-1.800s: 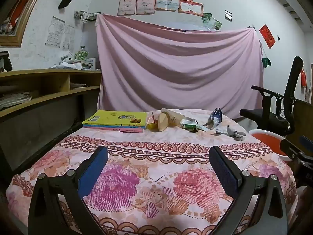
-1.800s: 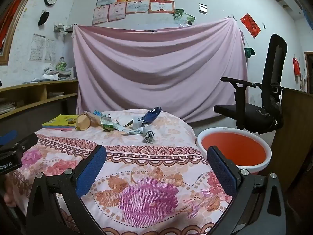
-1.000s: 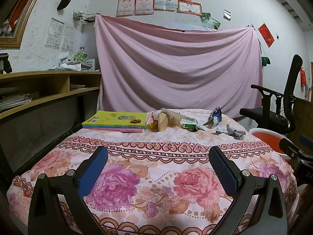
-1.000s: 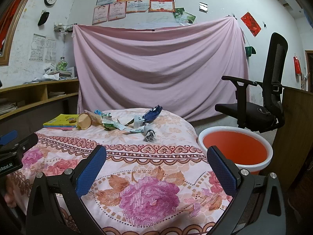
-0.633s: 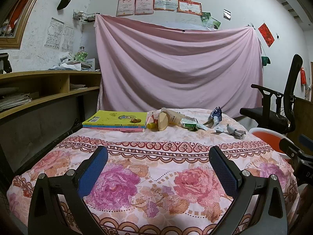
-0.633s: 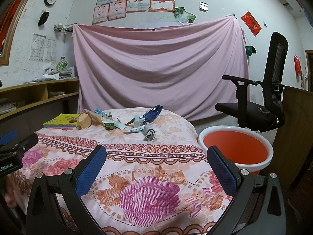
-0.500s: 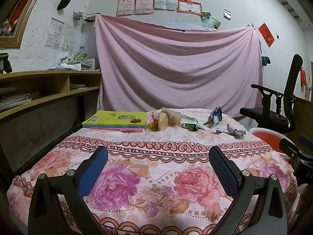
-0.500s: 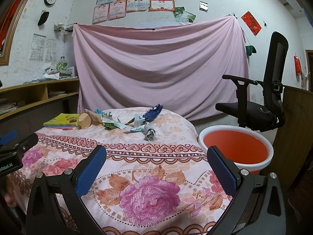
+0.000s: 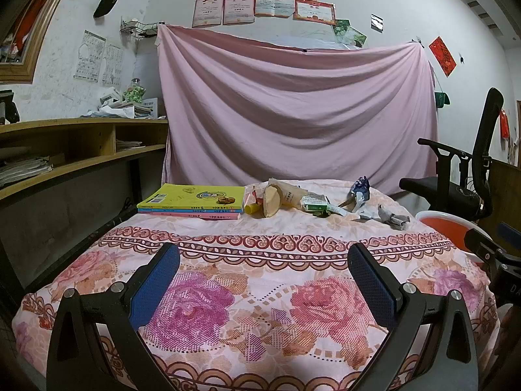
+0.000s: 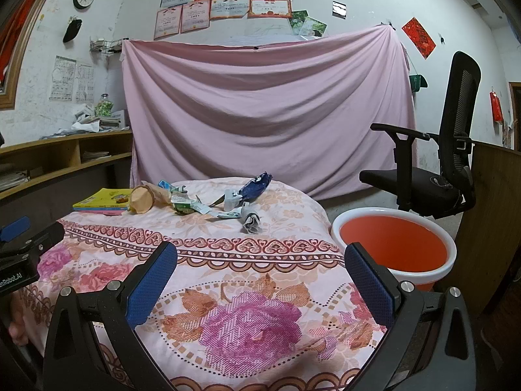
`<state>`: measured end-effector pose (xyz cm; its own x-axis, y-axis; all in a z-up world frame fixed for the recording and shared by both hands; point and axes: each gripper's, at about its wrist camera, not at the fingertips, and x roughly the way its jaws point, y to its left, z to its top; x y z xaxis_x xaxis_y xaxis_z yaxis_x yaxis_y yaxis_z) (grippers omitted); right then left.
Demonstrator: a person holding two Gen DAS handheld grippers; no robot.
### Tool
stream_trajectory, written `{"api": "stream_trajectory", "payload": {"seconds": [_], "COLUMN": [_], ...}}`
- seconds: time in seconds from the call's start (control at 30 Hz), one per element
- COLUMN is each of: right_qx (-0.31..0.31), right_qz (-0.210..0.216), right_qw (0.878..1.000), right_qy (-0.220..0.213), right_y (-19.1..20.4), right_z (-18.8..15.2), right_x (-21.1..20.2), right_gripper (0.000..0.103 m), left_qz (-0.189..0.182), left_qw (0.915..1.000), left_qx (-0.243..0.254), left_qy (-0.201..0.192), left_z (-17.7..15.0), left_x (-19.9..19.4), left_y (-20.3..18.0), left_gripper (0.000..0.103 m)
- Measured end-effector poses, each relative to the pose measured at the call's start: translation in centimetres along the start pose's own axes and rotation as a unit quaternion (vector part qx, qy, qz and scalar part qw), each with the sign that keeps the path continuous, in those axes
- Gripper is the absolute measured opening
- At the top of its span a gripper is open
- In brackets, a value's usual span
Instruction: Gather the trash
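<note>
Trash lies in a loose row at the far side of the floral-covered table [image 9: 260, 280]: a tan paper cup [image 9: 273, 199] on its side, a green and white carton [image 9: 314, 204], a blue wrapper [image 9: 360, 189] and a crumpled grey wrapper [image 9: 392, 217]. The right wrist view shows the same cup [image 10: 142, 198], carton [image 10: 182, 202], blue wrapper [image 10: 255, 187] and grey wrapper [image 10: 250, 220]. An orange bucket [image 10: 392, 244] with a white rim stands on the floor right of the table. My left gripper [image 9: 263, 280] and right gripper [image 10: 260, 277] are both open and empty, well short of the trash.
A stack of books [image 9: 195, 200] with a yellow cover lies left of the trash. A black office chair [image 10: 433, 169] stands behind the bucket. Wooden shelving [image 9: 65, 159] runs along the left wall, and a pink sheet [image 9: 293, 114] hangs behind the table.
Both views have shifted only slightly; the right gripper has drifted a little, so the bucket sits marginally higher and further right. Both grippers stay open and the trash has not moved.
</note>
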<state>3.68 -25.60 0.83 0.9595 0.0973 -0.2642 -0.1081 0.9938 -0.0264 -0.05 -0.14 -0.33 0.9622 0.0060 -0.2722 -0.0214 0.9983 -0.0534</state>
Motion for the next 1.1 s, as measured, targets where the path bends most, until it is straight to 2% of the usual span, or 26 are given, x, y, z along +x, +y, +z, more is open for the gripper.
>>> {"api": "stream_trajectory", "payload": {"seconds": [1.1], "right_qx": [0.001], "right_qz": [0.002], "right_qw": [1.000], "right_qy": [0.007], "right_y": [0.3], "right_z": [-0.5], "right_x": [0.8], "right_gripper": [0.103], "left_qz": [0.000], "left_qw": [1.0000], "left_qx": [0.004], "left_qy": [0.005], "left_z": [-0.6], "left_x": [0.8], "left_y": [0.0], "left_gripper": [0.101]}}
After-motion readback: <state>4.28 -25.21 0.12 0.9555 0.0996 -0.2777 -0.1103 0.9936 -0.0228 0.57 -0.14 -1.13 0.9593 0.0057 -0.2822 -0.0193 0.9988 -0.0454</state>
